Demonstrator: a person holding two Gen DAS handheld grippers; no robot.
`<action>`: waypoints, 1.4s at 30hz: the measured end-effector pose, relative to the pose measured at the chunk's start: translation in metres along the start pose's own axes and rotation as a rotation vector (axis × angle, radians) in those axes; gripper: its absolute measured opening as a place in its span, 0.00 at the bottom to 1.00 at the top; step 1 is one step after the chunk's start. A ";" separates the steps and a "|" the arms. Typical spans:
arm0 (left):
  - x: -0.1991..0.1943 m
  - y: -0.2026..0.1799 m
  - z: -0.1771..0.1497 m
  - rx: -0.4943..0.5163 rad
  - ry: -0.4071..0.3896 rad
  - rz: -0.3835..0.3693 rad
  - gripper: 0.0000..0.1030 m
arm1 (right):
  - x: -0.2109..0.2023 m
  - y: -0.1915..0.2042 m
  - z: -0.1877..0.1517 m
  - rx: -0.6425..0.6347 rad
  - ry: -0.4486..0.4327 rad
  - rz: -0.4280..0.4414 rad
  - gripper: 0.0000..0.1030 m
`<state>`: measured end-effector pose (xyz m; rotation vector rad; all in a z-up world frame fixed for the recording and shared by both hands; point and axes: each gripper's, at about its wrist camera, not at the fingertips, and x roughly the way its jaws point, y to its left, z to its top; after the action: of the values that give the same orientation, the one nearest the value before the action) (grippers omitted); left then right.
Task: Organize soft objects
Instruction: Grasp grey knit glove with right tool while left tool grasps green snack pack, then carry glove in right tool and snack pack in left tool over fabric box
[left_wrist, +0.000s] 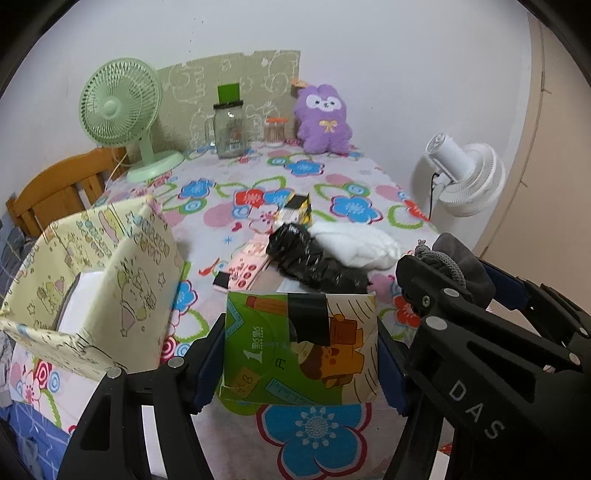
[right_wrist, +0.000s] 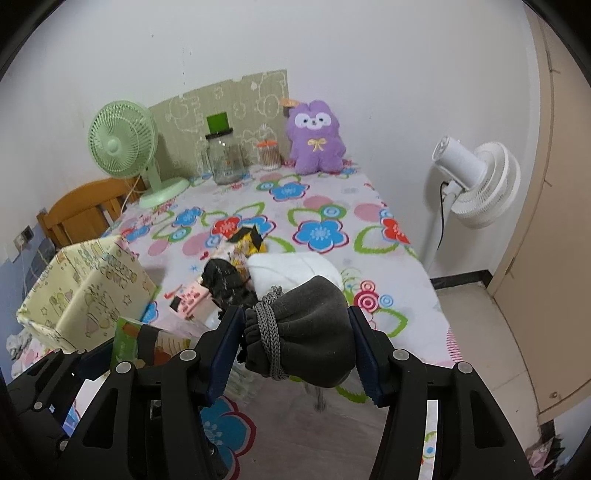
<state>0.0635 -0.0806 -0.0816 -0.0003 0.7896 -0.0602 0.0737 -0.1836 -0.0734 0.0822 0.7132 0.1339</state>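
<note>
A grey drawstring pouch (right_wrist: 306, 328), soft and light, sits squeezed at its sides in the right gripper (right_wrist: 295, 345) above the flowered table (right_wrist: 317, 206). The left gripper (left_wrist: 301, 354) clasps a flimsy green tissue packet (left_wrist: 299, 350) beside the yellow box (left_wrist: 110, 266).

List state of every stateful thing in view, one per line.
left gripper: shut on tissue pack, held above the table
right gripper: shut on grey pouch, drawstring wound tight
yellow box: open-topped, white item inside
glass jar: lid on, upright
green fan: upright, running or not unclear
white fan: upright, plugged lead visible
purple plush: upright against wall
</note>
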 end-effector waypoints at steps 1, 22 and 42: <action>-0.003 0.000 0.001 0.001 -0.006 -0.002 0.71 | -0.003 0.001 0.001 0.000 -0.008 -0.002 0.58; -0.052 0.007 0.024 0.020 -0.078 0.004 0.71 | -0.050 0.021 0.030 -0.035 -0.090 0.004 0.58; -0.067 0.027 0.046 0.056 -0.104 0.030 0.71 | -0.057 0.056 0.053 -0.101 -0.116 0.033 0.59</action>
<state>0.0504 -0.0508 -0.0025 0.0608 0.6834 -0.0531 0.0608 -0.1383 0.0099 0.0047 0.5881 0.1952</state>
